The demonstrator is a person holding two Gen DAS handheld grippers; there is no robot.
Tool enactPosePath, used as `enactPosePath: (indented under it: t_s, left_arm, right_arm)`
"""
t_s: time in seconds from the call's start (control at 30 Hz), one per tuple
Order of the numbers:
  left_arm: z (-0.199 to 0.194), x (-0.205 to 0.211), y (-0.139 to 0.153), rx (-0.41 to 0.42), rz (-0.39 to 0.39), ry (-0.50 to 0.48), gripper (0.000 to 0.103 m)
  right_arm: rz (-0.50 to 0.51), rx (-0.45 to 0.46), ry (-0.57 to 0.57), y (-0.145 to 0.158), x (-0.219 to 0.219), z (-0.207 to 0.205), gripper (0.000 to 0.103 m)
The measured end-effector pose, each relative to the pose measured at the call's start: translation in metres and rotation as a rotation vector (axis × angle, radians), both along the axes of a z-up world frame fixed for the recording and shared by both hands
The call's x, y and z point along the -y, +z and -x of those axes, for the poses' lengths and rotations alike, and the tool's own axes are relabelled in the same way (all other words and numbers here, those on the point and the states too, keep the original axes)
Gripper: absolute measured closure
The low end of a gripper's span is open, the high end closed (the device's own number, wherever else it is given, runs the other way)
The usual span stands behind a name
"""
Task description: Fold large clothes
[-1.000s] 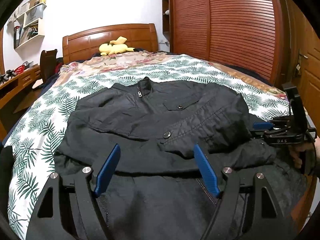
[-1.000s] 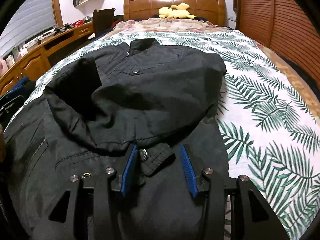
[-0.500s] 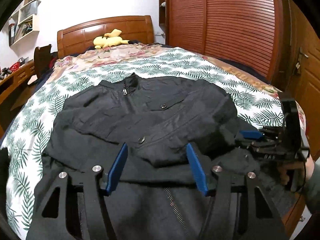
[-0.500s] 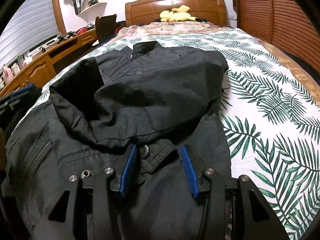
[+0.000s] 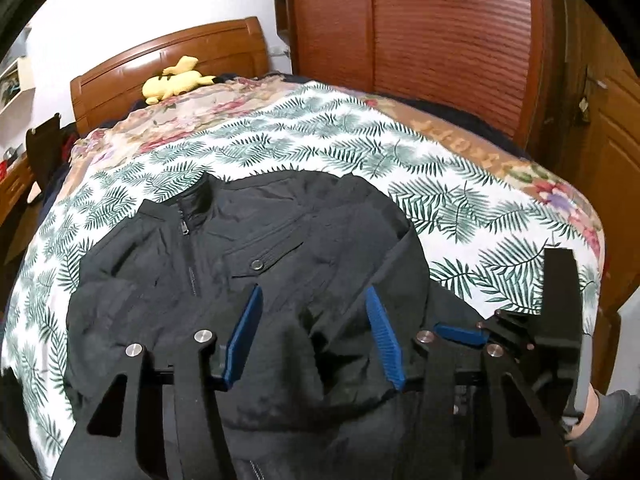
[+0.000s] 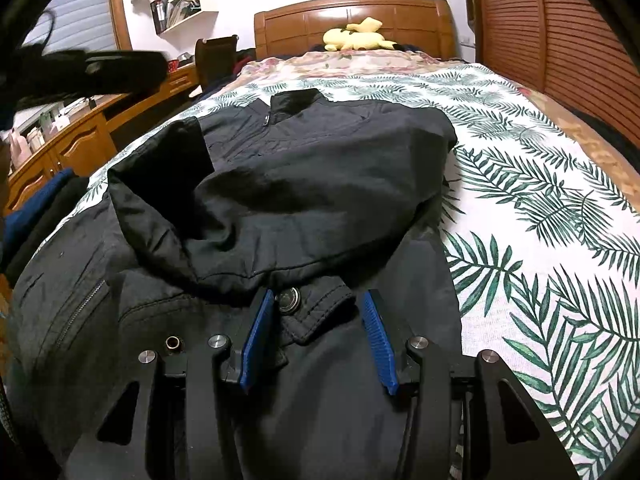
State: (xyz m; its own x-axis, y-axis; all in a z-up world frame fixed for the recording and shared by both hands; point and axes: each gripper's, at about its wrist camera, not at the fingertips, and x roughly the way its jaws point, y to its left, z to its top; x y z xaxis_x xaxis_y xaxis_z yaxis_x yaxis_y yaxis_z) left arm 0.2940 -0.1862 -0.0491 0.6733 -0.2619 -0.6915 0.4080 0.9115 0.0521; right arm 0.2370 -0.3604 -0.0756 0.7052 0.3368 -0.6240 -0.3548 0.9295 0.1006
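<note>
A black jacket [image 5: 280, 240] lies front up on the leaf-print bed sheet [image 5: 460, 208], collar toward the headboard. One sleeve is folded across its chest [image 6: 320, 184]. My left gripper [image 5: 314, 328] hovers over the jacket's lower front. Its jaws are closing, and the blue pads stand apart with only loose fabric below them. My right gripper [image 6: 316, 336] sits low on the jacket. The sleeve cuff with its snap button [image 6: 289, 300] lies between its pads, against the left pad, with a gap at the right pad. The right gripper [image 5: 460, 334] also shows at the jacket's right edge.
A yellow plush toy [image 6: 356, 38] rests by the wooden headboard [image 6: 360, 16]. A slatted wardrobe [image 5: 440, 40] runs along the bed's right side, and a wooden desk [image 6: 80, 140] along its left. A person's hand [image 5: 596, 412] holds the right gripper at the bed's corner.
The left gripper has swung right and upward over the jacket, nearer the right gripper, and its jaws have narrowed. The right gripper stays over the cuff, almost still.
</note>
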Motion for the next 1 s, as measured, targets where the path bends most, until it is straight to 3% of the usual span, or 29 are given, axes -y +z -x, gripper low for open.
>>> enactPosePath:
  t_s: [0.17,0.2,0.27,0.37,0.6,0.8,0.9,1.0]
  left_arm:
    - [-0.016,0.004,-0.020,-0.063,-0.082,0.003,0.050]
    - [-0.019,0.004,-0.025,-0.078,-0.092,0.001,0.054]
    - [-0.023,0.000,-0.036,-0.124,-0.121,0.007,0.081]
    - [-0.017,-0.010,-0.040,-0.158,-0.106,-0.017,0.092]
    - [0.022,-0.044,0.015,0.015,-0.125,0.033,0.094]
    - [0.053,-0.085,0.055,0.137,-0.058,0.096,0.094]
    - [0.073,-0.102,0.061,0.184,-0.019,0.124,0.094]
    - [0.091,-0.114,0.055,0.180,0.009,0.133,0.094]
  right_arm:
    - [0.015,0.016,-0.007,0.000,-0.003,0.003,0.055]
    - [0.018,0.017,-0.009,-0.001,-0.003,0.003,0.055]
    - [0.026,0.018,-0.011,-0.001,-0.005,0.004,0.055]
    - [0.028,0.017,-0.012,-0.001,-0.005,0.004,0.055]
    - [0.014,-0.016,-0.017,0.011,0.001,0.011,0.055]
    - [0.004,0.012,-0.040,0.035,0.020,0.052,0.055]
    - [-0.028,0.027,-0.045,0.038,0.026,0.077,0.055]
    - [-0.027,0.039,-0.051,0.033,0.031,0.094,0.055]
